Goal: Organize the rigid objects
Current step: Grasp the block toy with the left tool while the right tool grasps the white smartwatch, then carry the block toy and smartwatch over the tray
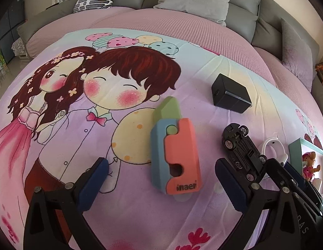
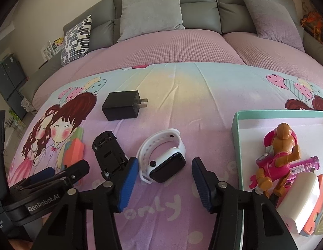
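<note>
Watch (image 2: 164, 160), white-strapped, lies on the sheet (image 2: 182, 95) between the right gripper's (image 2: 165, 184) half-open blue pads, which do not touch it. Left gripper (image 1: 159, 184) gapes wide and empty around the near end of a foam toy (image 1: 176, 156). Car (image 1: 243, 149) lies left of the watch, charger (image 2: 122, 108) farther off, box (image 2: 237, 145) at right.

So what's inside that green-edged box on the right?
In the box: a pink and brown toy figure, a pink tube, a white block on an orange piece. Whatever lies beneath them is covered.
</note>
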The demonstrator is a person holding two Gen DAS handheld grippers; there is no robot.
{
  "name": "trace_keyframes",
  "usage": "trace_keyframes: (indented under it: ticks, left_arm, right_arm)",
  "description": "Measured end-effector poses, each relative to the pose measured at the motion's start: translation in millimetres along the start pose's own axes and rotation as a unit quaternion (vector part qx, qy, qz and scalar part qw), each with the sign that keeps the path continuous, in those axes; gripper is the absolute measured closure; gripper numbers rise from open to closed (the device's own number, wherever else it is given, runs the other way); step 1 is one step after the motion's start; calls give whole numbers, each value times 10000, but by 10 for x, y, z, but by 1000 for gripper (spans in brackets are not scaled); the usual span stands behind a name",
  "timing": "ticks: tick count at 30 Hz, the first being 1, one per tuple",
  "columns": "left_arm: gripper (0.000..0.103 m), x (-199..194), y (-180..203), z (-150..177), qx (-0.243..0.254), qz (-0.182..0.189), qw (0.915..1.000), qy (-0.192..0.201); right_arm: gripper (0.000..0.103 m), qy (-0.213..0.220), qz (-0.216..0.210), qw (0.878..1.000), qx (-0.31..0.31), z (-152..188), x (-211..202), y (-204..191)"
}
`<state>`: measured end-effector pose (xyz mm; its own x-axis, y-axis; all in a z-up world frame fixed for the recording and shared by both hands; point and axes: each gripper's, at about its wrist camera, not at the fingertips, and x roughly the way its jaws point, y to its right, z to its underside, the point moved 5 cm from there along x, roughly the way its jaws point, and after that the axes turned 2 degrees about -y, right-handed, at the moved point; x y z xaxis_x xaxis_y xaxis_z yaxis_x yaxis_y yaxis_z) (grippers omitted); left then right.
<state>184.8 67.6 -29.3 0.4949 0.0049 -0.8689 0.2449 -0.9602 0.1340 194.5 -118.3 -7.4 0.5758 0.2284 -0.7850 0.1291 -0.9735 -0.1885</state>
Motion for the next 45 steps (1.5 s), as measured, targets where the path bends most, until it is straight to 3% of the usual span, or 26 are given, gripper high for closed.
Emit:
trace_keyframes:
  ticks: [8,13,18,43,45]
  left_arm:
    - [32,-53,-55,-25,-98,-8,9999,76]
    - [41,-76,-96,-31,-165,47,9998,99]
    - [49,-78,-45,-23,-37,62,9999,111]
    - [51,7,89,-72,249,-235,9992,194]
    - [58,-5,87,-69,237,-215,9993,204]
  right_arm:
    - [69,-50,-22,9999,87,-21,-63,37]
    - [76,-97,143,9998,109,-33,-106,82]
    - [76,-100,176,9993,307,-42,-91,189]
    - [77,-21,416,9984,372,-141,91,199]
    - [82,-22,410,9983,413,-140,79,215]
